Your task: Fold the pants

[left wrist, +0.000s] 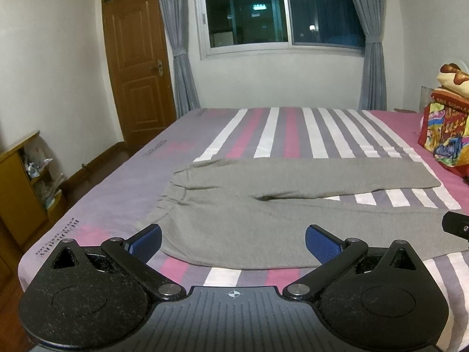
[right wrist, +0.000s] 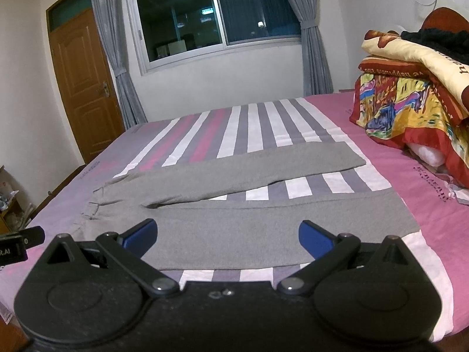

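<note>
Grey pants (left wrist: 249,220) flat on striped bed (left wrist: 293,129), legs spread. Left gripper (left wrist: 233,243) and right gripper (right wrist: 227,239) released wide, apparently above the fabric, grasping nothing.

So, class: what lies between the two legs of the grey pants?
Between the legs of the pants only a bare wedge of the striped sheet shows, widening toward the cuffs; the right wrist view shows it best.

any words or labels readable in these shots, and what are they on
"ve happiness and": my best reading, upside down on the red band of the folded quilt.
"BURBERRY": likely, on the pink part of the bedsheet; the smaller line beside it is blurred.
"R.AI": end of a label on the left gripper.
The other sheet prints near the bed's edge are unreadable.
</note>
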A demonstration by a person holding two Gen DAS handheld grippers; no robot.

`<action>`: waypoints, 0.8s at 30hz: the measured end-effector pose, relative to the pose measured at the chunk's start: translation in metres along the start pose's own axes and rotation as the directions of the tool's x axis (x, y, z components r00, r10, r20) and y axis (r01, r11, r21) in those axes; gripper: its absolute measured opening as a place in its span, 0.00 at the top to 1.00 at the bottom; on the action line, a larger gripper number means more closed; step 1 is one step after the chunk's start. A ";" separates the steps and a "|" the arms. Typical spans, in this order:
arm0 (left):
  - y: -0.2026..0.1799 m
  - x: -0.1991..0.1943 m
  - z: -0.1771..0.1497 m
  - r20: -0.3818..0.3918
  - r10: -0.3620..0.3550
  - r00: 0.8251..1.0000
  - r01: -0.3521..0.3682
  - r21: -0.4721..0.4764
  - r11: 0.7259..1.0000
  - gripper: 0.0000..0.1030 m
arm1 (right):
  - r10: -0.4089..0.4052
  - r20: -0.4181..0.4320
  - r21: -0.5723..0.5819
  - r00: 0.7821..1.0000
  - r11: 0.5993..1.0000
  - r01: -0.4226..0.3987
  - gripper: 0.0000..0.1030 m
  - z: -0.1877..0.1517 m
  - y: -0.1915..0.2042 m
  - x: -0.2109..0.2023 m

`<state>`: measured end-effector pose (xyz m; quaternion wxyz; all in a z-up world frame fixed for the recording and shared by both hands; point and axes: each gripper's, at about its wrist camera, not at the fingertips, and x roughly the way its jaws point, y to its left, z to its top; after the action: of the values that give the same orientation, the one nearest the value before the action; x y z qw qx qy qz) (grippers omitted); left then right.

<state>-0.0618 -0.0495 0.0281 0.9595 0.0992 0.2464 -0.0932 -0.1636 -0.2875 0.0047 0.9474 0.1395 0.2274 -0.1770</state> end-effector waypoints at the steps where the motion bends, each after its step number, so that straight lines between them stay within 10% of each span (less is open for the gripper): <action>1: -0.001 0.001 0.000 -0.002 0.000 1.000 0.000 0.001 1.000 0.00 | 0.000 0.002 -0.001 1.000 1.000 0.000 0.00 0.000 0.000 0.001; 24: -0.005 0.028 0.000 -0.048 0.023 0.999 -0.023 0.009 1.000 0.00 | 0.006 0.021 -0.024 1.000 1.000 -0.005 0.00 0.000 0.001 0.015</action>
<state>-0.0386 -0.0579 0.0139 0.9539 0.1084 0.2681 -0.0808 -0.1504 -0.2908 -0.0024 0.9518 0.1271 0.2190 -0.1730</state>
